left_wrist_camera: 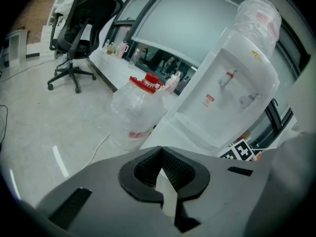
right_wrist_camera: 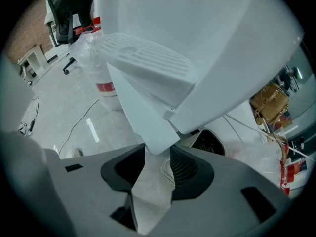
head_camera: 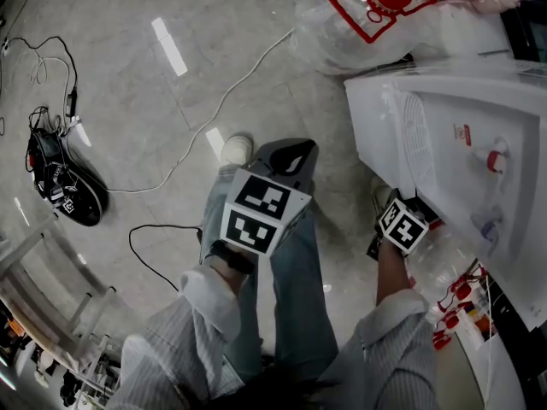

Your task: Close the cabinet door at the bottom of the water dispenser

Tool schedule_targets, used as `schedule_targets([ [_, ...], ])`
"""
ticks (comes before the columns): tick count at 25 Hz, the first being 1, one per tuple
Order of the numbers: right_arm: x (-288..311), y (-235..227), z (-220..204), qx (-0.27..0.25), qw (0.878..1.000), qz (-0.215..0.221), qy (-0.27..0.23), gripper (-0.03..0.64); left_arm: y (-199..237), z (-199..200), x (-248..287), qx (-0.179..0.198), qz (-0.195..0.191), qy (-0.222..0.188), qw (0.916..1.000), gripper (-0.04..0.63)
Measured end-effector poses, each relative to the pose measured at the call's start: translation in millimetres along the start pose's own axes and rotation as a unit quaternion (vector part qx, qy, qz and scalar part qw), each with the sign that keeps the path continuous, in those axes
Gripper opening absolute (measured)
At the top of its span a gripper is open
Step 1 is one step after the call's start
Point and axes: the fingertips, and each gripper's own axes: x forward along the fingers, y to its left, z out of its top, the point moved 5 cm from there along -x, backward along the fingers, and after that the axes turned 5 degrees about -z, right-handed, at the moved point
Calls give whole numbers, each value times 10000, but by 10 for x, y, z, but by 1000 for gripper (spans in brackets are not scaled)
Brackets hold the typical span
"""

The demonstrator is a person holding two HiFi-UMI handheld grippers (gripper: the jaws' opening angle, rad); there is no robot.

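Note:
The white water dispenser point(head_camera: 453, 135) stands at the right, its two taps facing me. In the right gripper view its drip tray point(right_wrist_camera: 148, 58) juts out overhead, and the white cabinet door point(right_wrist_camera: 143, 112) hangs open below it. The door's lower corner sits between the pads of my right gripper point(right_wrist_camera: 158, 152), which is closed on it. In the head view only that gripper's marker cube point(head_camera: 402, 226) shows, tucked against the dispenser's base. My left gripper point(head_camera: 293, 154) point(left_wrist_camera: 160, 154) hangs shut and empty over the floor, left of the dispenser point(left_wrist_camera: 227, 98).
A large water bottle in plastic wrap point(head_camera: 376, 11) point(left_wrist_camera: 136, 107) stands beside the dispenser. A white cable point(head_camera: 231, 92) crosses the floor. A black bag with wires point(head_camera: 64, 186) lies at the left. An office chair point(left_wrist_camera: 74, 38) stands further off. A brown bag point(right_wrist_camera: 270, 102) hangs behind the dispenser.

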Motion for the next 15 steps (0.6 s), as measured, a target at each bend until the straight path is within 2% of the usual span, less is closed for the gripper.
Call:
schedule_targets([
  [15, 50, -80, 39, -249, 9996, -92, -126, 156, 32, -58, 59, -66, 6, 31, 10000, 11],
])
